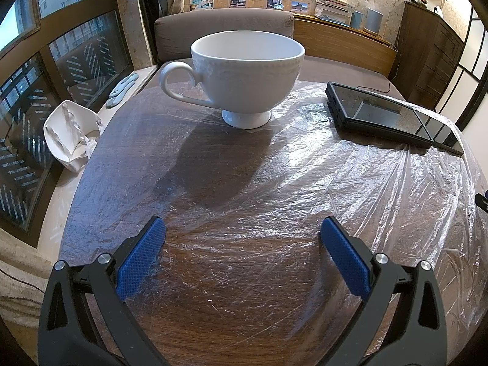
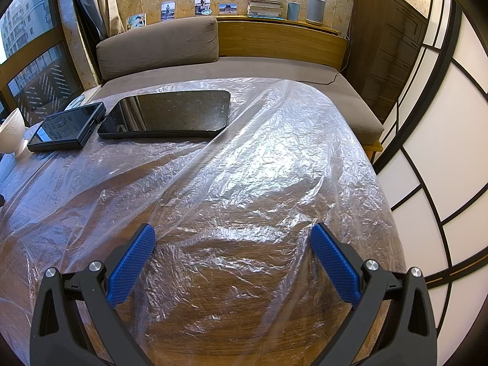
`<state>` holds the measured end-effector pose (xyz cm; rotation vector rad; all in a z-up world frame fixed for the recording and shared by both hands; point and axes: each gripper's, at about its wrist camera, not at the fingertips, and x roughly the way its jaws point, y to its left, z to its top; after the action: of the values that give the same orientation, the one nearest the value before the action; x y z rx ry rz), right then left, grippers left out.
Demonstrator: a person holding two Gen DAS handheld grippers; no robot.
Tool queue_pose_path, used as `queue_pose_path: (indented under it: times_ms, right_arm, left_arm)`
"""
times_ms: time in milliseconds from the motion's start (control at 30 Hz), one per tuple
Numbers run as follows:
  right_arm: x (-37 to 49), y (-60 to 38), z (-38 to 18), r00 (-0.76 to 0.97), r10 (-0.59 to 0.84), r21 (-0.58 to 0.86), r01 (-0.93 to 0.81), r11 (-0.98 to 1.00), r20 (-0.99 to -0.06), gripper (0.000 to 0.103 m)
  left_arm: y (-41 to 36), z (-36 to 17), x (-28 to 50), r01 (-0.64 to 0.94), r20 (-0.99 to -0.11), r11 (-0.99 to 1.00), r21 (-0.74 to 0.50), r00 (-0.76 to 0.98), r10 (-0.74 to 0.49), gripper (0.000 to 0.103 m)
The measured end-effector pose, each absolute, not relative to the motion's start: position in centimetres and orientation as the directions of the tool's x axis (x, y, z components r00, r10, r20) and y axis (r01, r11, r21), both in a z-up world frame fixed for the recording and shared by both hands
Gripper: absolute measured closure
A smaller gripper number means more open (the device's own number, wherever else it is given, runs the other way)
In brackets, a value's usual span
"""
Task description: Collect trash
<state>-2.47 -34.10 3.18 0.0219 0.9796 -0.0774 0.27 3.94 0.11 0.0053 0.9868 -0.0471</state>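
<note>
Clear plastic sheet point(image 2: 259, 158) lies crumpled over the round table point(image 1: 213, 320): light, limp, slippery; best pinched at a raised fold on the right. Left gripper point(image 1: 242, 231) and right gripper point(image 2: 233, 236) both spread, empty. Cup point(image 1: 244, 73) and two tablets point(image 2: 166, 116) pin its far side; crumpled white wrapper point(image 1: 71, 131) far left.

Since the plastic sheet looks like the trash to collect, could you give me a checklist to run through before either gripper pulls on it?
1. Left gripper open, nothing between fingers: ok.
2. Right gripper open and empty: ok.
3. Plastic sheet free of objects: not ok.
4. White cup stands on the film: not ok, lift it first.
5. Large dark tablet and smaller device rest on the film: not ok.
6. Sheet edges beyond the table rim: cannot tell.
</note>
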Motion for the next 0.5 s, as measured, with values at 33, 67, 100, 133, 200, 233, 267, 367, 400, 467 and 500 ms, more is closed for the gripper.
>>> queue_pose_path:
  times_ms: [33,67,100,133,200,233,267,367,400,467,500]
  right_arm:
    - [-2.42,-34.08,3.2,0.555,-0.056,-0.017,0.075,0.997,-0.83,0.004]
    - [-2.38,-34.07,3.21,0.555,-0.055,-0.017,0.075,0.997,-0.83,0.004]
    - [-2.52,-34.11,3.16,0.555,-0.056,-0.017,0.075,0.997,-0.83,0.004]
    - [-2.42,-34.05,3.21,0.555,-0.055,-0.017,0.075,0.997,-0.83,0.004]
    - [-2.46,-34.1,3.19,0.555,-0.056,-0.016,0.075,0.997,-0.83,0.004]
    - [-2.43,-34.09,3.21,0.555,-0.055,-0.016,0.075,0.997,-0.83,0.004]
    - [-2.41,-34.05,3.22,0.555,-0.055,-0.016,0.075,0.997,-0.83,0.004]
    - [-2.44,-34.02,3.23,0.555,-0.056,-0.017,0.075,0.997,-0.83,0.004]
    - [-2.42,-34.06,3.23,0.555,-0.056,-0.017,0.075,0.997,-0.83,0.004]
    - [-2.56,-34.06,3.19,0.555,-0.056,-0.017,0.076,0.997,-0.83,0.004]
    - [-2.56,-34.03,3.21,0.555,-0.056,-0.017,0.076,0.997,-0.83,0.004]
  left_arm:
    - [3.94,0.11,0.27,0.042,-0.834,0.999,-0.017,0.55,-0.037,0.001]
    - [3.94,0.14,0.22,0.042,-0.834,0.999,-0.017,0.55,-0.037,0.001]
    - [3.92,0.14,0.13,0.041,-0.834,0.999,-0.017,0.55,-0.037,0.001]
    - [3.96,0.15,0.23,0.042,-0.834,0.999,-0.017,0.55,-0.037,0.001]
    - [3.98,0.17,-0.03,0.041,-0.834,0.999,-0.017,0.55,-0.037,0.001]
    - [4.06,0.24,-0.13,0.04,-0.834,0.999,-0.017,0.55,-0.036,0.001]
    - [4.07,0.29,-0.05,0.039,-0.834,0.999,-0.017,0.55,-0.036,0.001]
    - [4.11,0.3,-0.01,0.039,-0.834,0.999,-0.018,0.55,-0.036,0.001]
    - [4.09,0.3,-0.11,0.039,-0.834,0.999,-0.018,0.55,-0.036,0.001]
    - [4.08,0.33,-0.29,0.037,-0.834,0.999,-0.017,0.55,-0.035,0.001]
    - [4.09,0.31,-0.46,0.036,-0.834,0.999,-0.017,0.55,-0.034,0.001]
